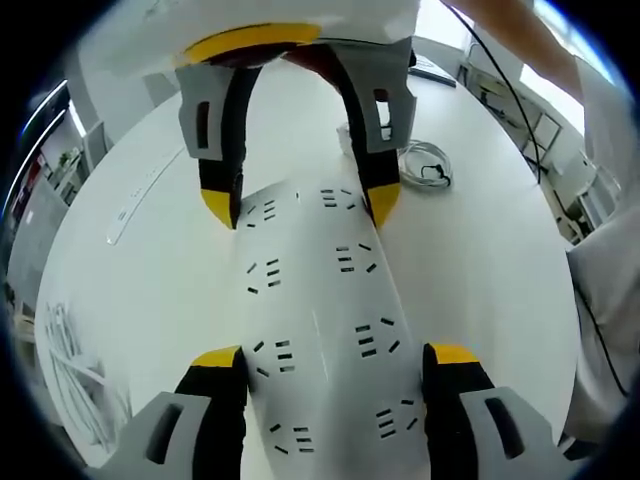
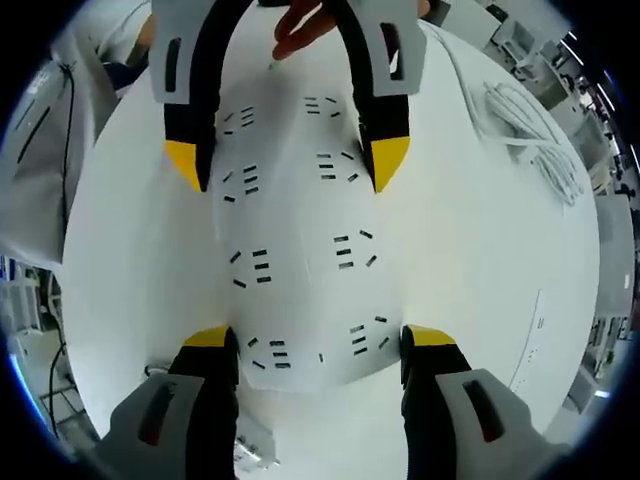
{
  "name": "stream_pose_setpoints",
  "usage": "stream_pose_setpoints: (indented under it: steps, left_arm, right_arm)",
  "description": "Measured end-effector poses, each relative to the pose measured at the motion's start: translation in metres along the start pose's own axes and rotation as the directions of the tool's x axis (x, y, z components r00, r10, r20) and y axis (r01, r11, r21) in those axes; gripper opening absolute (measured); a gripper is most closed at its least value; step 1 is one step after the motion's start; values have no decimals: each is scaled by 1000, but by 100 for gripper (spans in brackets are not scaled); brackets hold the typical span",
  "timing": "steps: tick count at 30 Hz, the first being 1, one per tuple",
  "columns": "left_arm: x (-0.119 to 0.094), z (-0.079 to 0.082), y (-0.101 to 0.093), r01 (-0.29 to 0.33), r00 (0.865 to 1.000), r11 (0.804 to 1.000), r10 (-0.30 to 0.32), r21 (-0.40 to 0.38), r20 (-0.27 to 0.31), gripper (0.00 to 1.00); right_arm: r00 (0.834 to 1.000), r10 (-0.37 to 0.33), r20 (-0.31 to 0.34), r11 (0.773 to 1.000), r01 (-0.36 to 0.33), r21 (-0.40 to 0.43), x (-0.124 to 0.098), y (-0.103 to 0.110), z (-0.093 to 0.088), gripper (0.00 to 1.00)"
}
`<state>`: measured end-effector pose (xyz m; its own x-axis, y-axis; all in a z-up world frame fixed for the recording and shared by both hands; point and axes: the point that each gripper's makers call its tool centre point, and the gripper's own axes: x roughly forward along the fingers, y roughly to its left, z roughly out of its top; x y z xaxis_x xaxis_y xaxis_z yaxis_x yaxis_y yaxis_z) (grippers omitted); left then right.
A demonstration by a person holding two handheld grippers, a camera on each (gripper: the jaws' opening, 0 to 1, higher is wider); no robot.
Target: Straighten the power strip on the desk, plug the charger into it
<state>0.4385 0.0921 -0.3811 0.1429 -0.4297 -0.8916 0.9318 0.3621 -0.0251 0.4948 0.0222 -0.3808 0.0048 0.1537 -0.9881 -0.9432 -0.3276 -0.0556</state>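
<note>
White round desk [image 1: 500, 300] under everything. Coiled white cable [image 1: 425, 165] upper right of left gripper view. Bundle of white cables [image 2: 530, 130] upper right of right gripper view.

The left gripper [image 1: 331, 365] has its two yellow-tipped jaws spread apart, one on each long side of the power strip [image 1: 320, 330], at its near end in the left gripper view. The right gripper [image 2: 318, 348] faces it from the other end of the strip, jaws likewise spread to either side; in the left gripper view it comes in from the top [image 1: 300, 205], and in the right gripper view the left one stands at the top [image 2: 290, 165]. Fingers of a hand [image 2: 305, 25] show just behind the left gripper.
</note>
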Motion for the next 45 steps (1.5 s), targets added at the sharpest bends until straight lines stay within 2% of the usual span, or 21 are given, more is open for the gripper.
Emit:
stream_pose_setpoints:
  steps: [7, 14, 45]
  left_arm:
    - [0, 0, -1, 0, 1000, 1000, 0, 1, -1, 72]
    - [-2, -3, -3, 7, 1000, 1000, -7, 17, -12, 72]
    - [-2, -1, -5, 23, 1000, 999, -23, 48, -3, 71]
  right_arm:
    - [1000, -1, -4, 1000, 1, 17, 0, 3, -1, 65]
    - [1000, -7, 24, 999, 6, 36, -1, 6, -1, 65]
    - [1000, -15, 17, 996, 13, 92, -3, 13, -3, 65]
